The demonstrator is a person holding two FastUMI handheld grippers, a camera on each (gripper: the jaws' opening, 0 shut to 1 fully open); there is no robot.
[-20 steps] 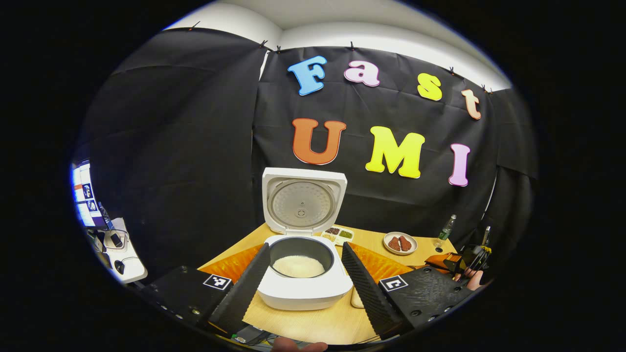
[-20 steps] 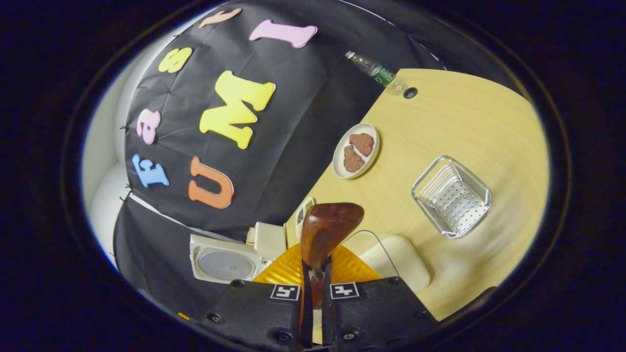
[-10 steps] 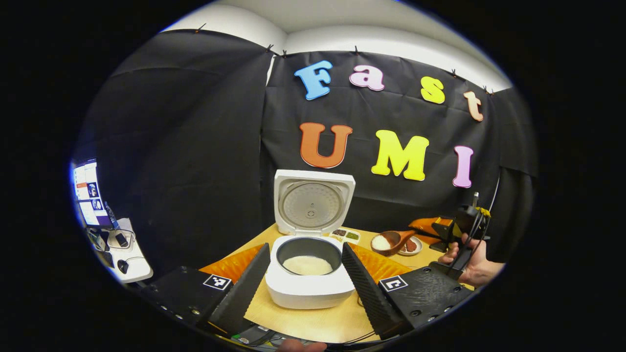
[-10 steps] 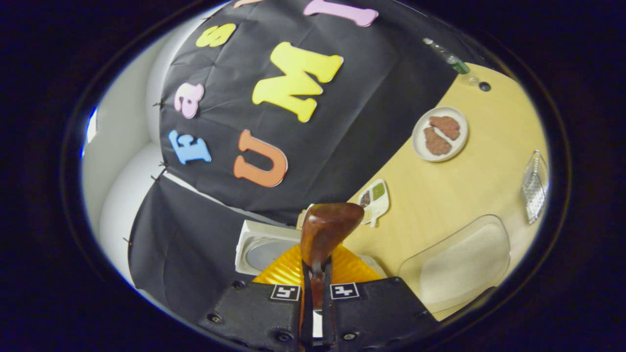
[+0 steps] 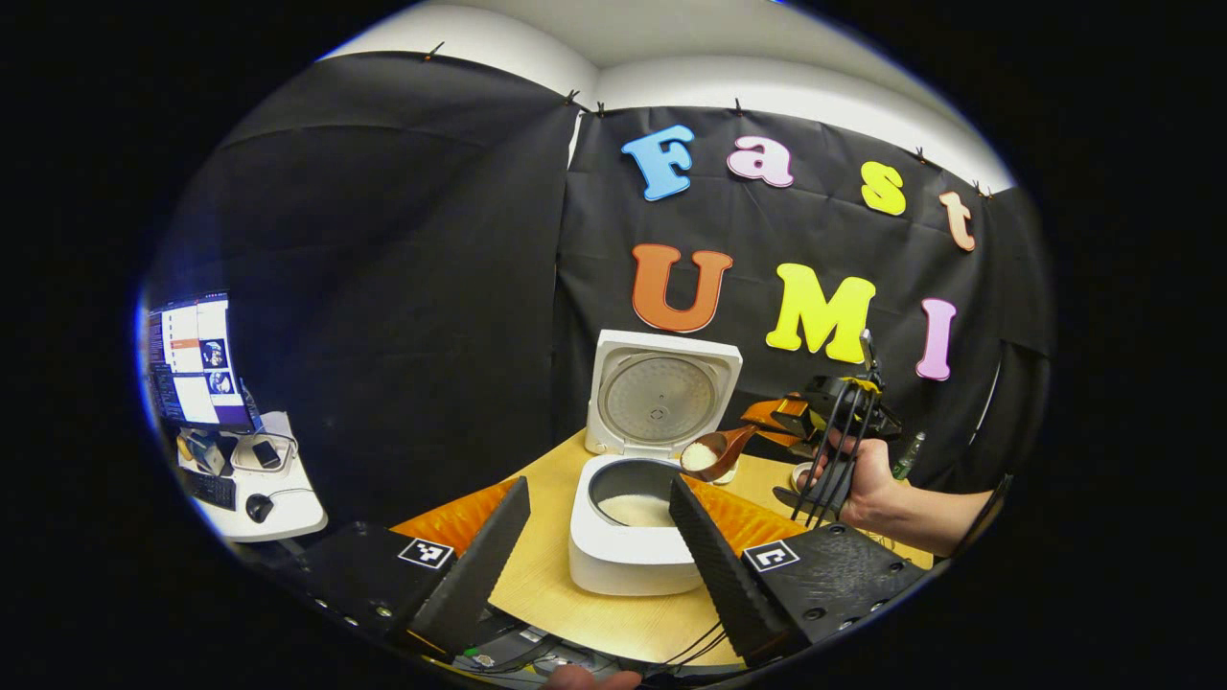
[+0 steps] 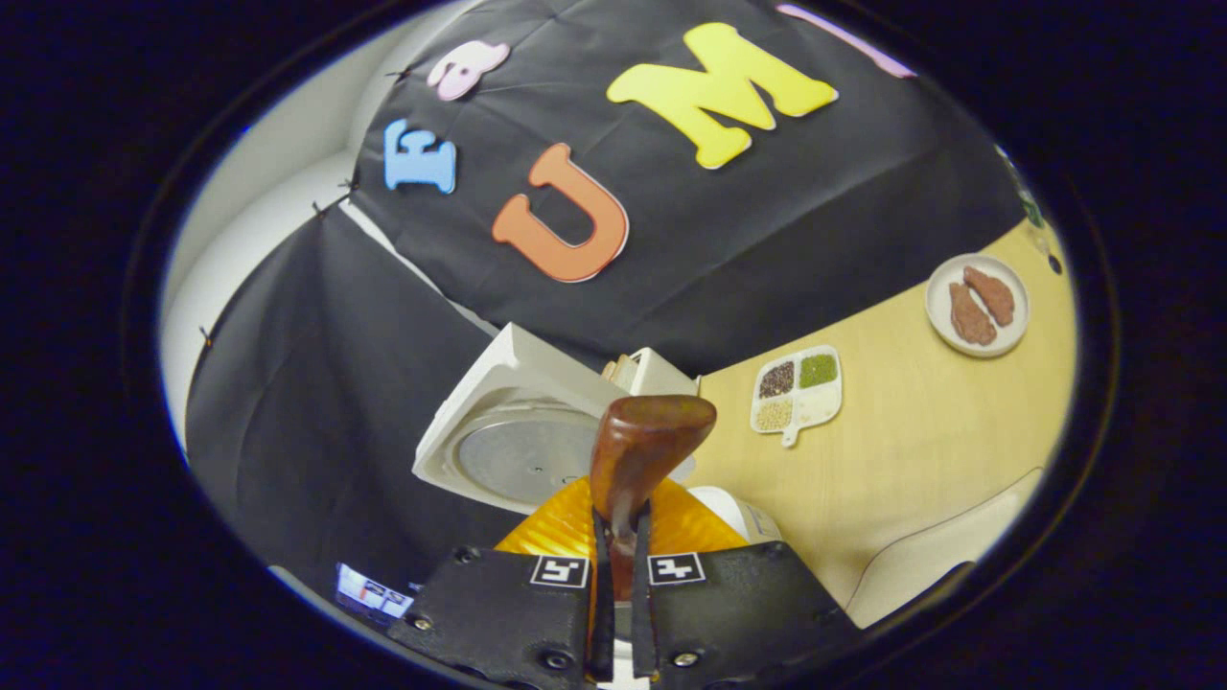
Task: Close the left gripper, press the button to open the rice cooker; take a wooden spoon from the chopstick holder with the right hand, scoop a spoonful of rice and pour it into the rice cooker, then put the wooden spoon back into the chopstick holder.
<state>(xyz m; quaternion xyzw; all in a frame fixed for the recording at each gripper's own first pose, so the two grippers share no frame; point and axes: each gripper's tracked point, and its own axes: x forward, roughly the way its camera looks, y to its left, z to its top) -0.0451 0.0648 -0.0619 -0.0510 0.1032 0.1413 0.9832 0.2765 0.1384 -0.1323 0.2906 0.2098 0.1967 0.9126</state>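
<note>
Desk: rice cooker open. My right claw clamps wooden spoon; bowl just right of pot, handle pointing right. Left claw gapes empty.

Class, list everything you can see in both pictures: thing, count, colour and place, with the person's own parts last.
rice cooker: one, white, lid open, mid-table
wooden spoon: one, brown, holding rice, above cooker
sectioned dish: one, white, beside cooker
plate: one, white, two brown pieces, far table
bottle: one, green-labelled, table's back edge
table: one, light wood
monitor: one, side desk
hand: one, holding right gripper
left gripper: jaws apart
right gripper: jaws clamping spoon
</note>
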